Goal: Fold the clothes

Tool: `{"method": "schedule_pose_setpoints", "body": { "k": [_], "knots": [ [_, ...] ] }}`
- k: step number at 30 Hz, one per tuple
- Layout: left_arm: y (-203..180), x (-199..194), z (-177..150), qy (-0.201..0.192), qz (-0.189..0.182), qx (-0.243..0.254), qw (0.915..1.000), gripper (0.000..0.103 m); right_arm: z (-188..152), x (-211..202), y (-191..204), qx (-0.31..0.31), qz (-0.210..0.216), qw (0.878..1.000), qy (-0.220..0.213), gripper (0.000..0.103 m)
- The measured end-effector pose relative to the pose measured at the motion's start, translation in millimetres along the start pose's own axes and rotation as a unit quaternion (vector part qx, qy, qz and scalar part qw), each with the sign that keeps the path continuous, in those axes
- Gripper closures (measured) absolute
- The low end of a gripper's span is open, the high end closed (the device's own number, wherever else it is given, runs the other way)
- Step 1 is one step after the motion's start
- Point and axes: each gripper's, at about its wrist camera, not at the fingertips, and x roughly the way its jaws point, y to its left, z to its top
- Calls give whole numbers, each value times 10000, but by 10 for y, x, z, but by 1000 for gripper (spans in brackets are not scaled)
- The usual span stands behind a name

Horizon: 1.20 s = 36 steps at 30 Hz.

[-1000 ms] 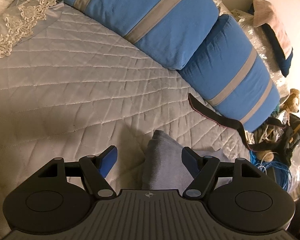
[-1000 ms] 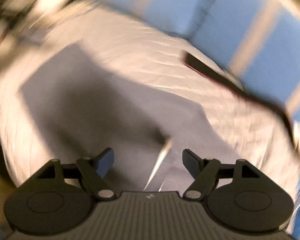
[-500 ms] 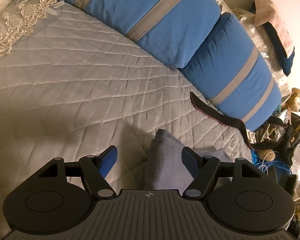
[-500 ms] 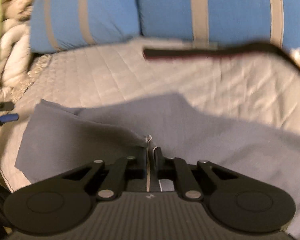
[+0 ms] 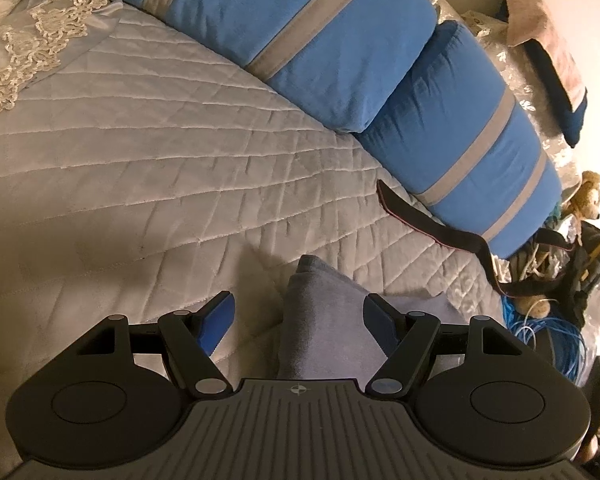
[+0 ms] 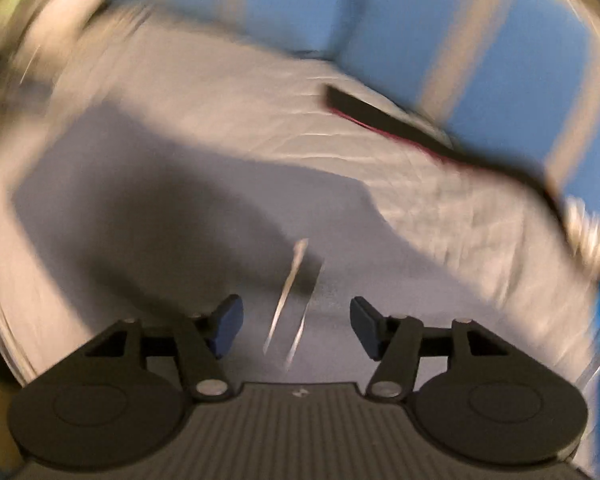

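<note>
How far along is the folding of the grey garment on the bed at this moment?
Partly done, it seems: the grey garment lies spread on the quilt, with one folded-over bulge between the open left gripper, whose pads do not press it. In hand: nothing; the right gripper is opening above the cloth, its view blurred. Left: the remaining folds; no neat stack shows yet.

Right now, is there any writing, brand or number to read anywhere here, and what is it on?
No readable words or numbers.
Left gripper: a small round crosshair emblem on its body, no letters.
Right gripper: a small mark in the same place, too blurred to read.
Blue pillows, grey garment: no visible label.
</note>
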Motion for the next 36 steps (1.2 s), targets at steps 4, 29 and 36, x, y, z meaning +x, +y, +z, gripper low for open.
{"method": "schedule_pose_setpoints", "body": {
  "k": [4,29,36],
  "knots": [
    [2,6,-1,7,15,-16,10000,33,-120,67,655,-2442,-379,9688,207,31],
    [60,12,-3,106,-12,-139,9998,33,-422,137,1096,-4601,-1020,8801,574,100],
    [57,47,-11,192,-48,-89,9998,33,-487,104,1126,-4549,-911,8837,617,100]
  ]
}}
